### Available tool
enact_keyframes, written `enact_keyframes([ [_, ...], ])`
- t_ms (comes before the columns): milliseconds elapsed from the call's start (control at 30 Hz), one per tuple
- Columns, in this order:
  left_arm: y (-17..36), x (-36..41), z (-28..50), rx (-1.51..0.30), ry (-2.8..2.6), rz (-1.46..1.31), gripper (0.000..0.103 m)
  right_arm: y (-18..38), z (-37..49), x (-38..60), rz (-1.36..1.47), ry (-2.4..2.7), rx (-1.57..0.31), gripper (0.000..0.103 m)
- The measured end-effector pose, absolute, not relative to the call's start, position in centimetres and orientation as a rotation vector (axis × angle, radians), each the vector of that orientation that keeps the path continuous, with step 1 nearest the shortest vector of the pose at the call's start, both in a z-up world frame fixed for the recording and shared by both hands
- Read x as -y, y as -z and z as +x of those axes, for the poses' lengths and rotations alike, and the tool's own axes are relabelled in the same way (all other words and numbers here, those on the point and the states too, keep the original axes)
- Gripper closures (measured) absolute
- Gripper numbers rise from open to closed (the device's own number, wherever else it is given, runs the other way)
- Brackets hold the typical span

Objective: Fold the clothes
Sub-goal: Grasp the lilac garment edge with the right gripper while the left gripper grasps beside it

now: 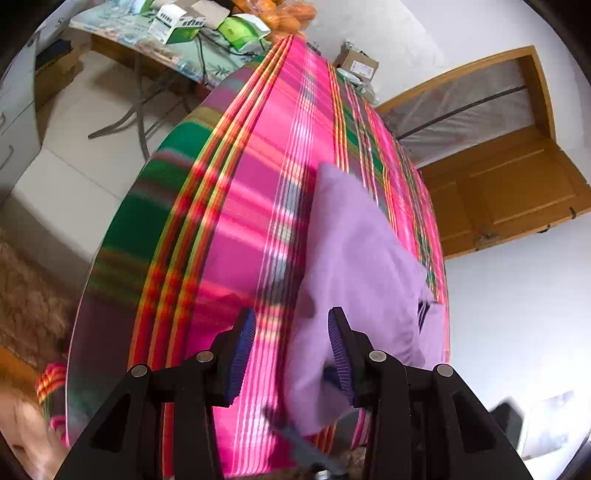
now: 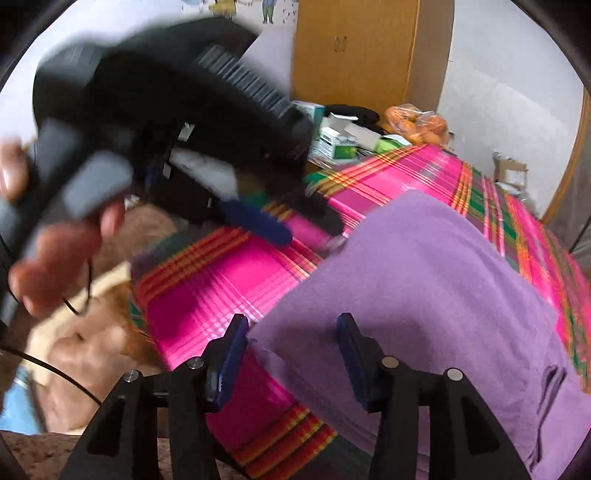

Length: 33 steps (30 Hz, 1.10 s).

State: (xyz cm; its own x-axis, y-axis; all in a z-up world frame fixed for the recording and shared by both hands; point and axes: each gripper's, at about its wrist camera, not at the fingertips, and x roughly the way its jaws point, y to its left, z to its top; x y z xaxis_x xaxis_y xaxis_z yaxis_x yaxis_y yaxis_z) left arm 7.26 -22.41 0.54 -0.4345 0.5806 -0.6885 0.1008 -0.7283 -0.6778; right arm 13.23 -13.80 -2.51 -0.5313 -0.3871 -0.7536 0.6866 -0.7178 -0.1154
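A folded purple garment (image 1: 354, 258) (image 2: 424, 277) lies on a surface covered with a pink, green and orange plaid cloth (image 1: 240, 221) (image 2: 207, 295). My left gripper (image 1: 291, 354) hovers open over the garment's near edge; purple fabric lies under its right finger (image 1: 341, 354), and the pads do not press on it. My right gripper (image 2: 291, 358) stands open around a near corner of the garment, its pads clear of the fabric. In the right wrist view the left gripper (image 2: 310, 232) shows blurred at upper left, held by a person's hand (image 2: 55, 258), tips just beside the garment's far corner.
A cluttered side table with boxes (image 1: 177, 26) and a bag of oranges (image 1: 288, 14) (image 2: 417, 122) stands beyond the far end. A cardboard box (image 1: 356, 64) rests at the far edge. A wooden door (image 1: 498, 184), a wardrobe (image 2: 354, 48) and a brown rug (image 1: 26, 295) surround the spot.
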Motion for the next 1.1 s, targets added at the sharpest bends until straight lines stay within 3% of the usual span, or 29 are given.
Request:
enact_keyframes([
  [167,-1.1,22.1,4.8,0.93,-2.225,-1.436,0.061,2.8,13.1,13.7,0.965,2.272,-0.561,0.053],
  [400,-0.5,20.5,1.5,0.91,-2.169,-1.49,0.06,2.7,12.8,12.9,0.97,2.274,-0.538,0.064],
  [733,0.0,18.6,-2.9,0.841,-2.15,-1.569,0.06,2.3,12.3,11.8,0.98,2.245,-0.464,0.07],
  [933,0.4,18.6,-3.8,0.917,-2.104,-1.564,0.06,2.3,12.2,11.3,0.974,2.231,-0.442,0.072],
  [1100,0.7,18.7,-4.0,0.952,-2.099,-1.572,0.067,2.1,12.1,11.0,0.971,2.227,-0.416,0.084],
])
